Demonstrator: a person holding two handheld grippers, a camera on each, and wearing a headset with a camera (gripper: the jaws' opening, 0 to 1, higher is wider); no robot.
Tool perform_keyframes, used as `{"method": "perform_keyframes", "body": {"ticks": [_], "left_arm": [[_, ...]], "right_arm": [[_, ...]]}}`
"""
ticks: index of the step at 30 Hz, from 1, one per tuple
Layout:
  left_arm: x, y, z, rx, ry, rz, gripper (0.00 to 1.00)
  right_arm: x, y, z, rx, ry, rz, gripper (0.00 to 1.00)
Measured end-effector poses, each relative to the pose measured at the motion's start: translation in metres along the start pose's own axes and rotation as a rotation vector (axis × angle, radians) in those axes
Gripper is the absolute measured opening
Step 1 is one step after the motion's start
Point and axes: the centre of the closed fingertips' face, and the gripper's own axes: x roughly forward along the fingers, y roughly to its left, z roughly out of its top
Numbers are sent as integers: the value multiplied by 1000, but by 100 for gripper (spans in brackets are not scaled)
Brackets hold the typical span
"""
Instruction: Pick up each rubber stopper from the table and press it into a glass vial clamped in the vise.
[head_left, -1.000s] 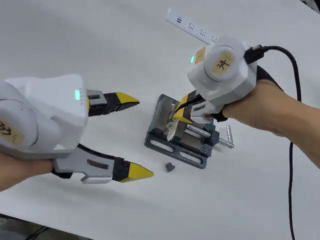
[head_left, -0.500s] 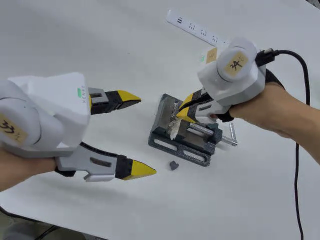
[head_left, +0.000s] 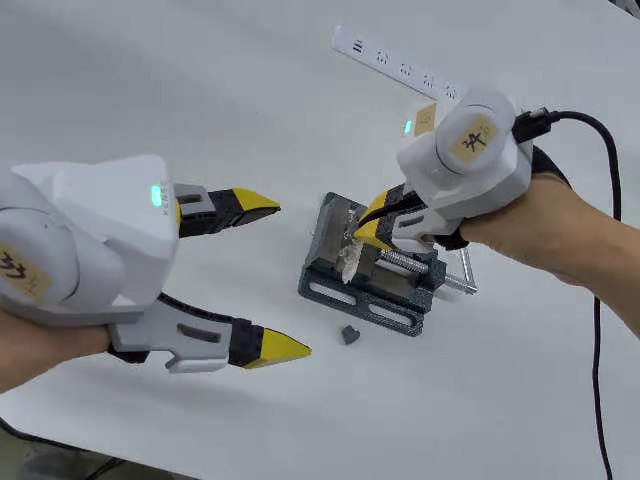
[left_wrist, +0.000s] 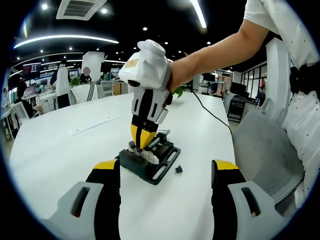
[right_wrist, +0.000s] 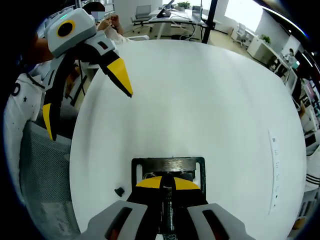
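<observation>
There is one dark metal vise (head_left: 365, 287) mid-frame, one small dark rubber stopper (head_left: 349, 334) below it, one white power strip (head_left: 395, 65) up top, one left gripper (head_left: 292, 278), one right gripper (head_left: 366, 229).

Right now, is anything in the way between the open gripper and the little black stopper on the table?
Nothing visible is. The left gripper hangs open above the bare table, and the stopper lies free in front of it. The vise stands close beside the stopper, not across the path.
</observation>
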Motion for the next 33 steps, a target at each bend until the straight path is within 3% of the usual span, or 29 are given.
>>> {"method": "perform_keyframes", "body": {"ticks": [11,24,33], "left_arm": [[-2,0,0,7,4,-1,73],[-3,-1,0,11,7,0,73],[-3,-3,1,15,10,-1,72]], "right_arm": [[0,1,0,3,-7,-2,2],[-3,1,-5,9,-1,-13,10],[-13,-1,-7,54,-37,-35,13]]}}
